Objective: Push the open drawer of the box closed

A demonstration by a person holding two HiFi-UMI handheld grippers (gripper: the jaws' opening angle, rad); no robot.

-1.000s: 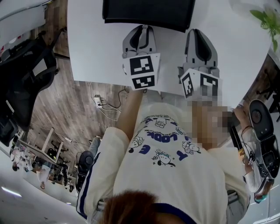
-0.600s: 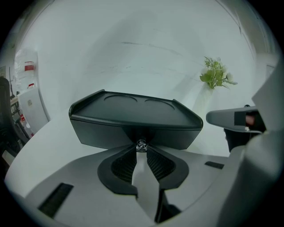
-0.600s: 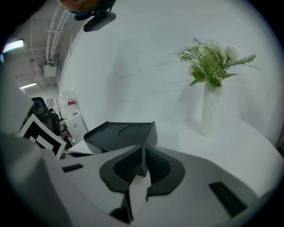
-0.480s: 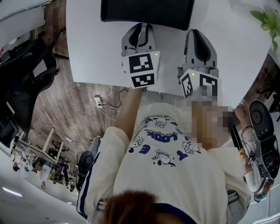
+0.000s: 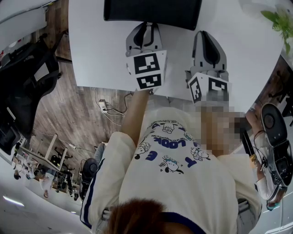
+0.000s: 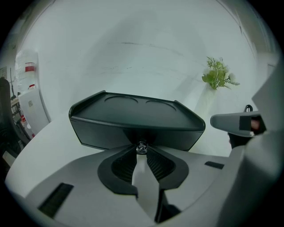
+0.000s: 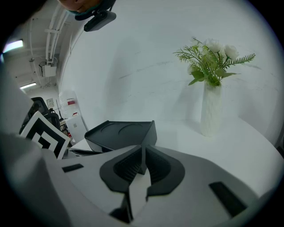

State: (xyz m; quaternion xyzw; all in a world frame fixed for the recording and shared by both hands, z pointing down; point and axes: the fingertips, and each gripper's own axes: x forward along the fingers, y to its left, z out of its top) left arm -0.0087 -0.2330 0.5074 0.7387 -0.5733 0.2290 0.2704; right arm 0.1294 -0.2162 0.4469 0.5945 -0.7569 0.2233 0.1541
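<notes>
A black box (image 5: 151, 11) with a tray-like top stands at the far side of the white table (image 5: 91, 50). In the left gripper view its front (image 6: 133, 128) faces me, with a small silver knob (image 6: 141, 146) at the middle. My left gripper (image 6: 141, 150) has its narrowed tips shut on that knob, right at the box front (image 5: 145, 25). How far the drawer stands out I cannot tell. My right gripper (image 5: 204, 33) rests to the right of the box, shut and empty (image 7: 143, 148), with the box (image 7: 120, 133) just ahead on its left.
A white vase with flowers (image 7: 212, 111) stands on the table to the right of the box, and shows small in the left gripper view (image 6: 217, 75). The table's near edge (image 5: 114, 87) runs just behind the grippers. A black chair (image 5: 27, 77) stands on the floor at left.
My left gripper has edged slightly toward the box. The right gripper has kept still.
</notes>
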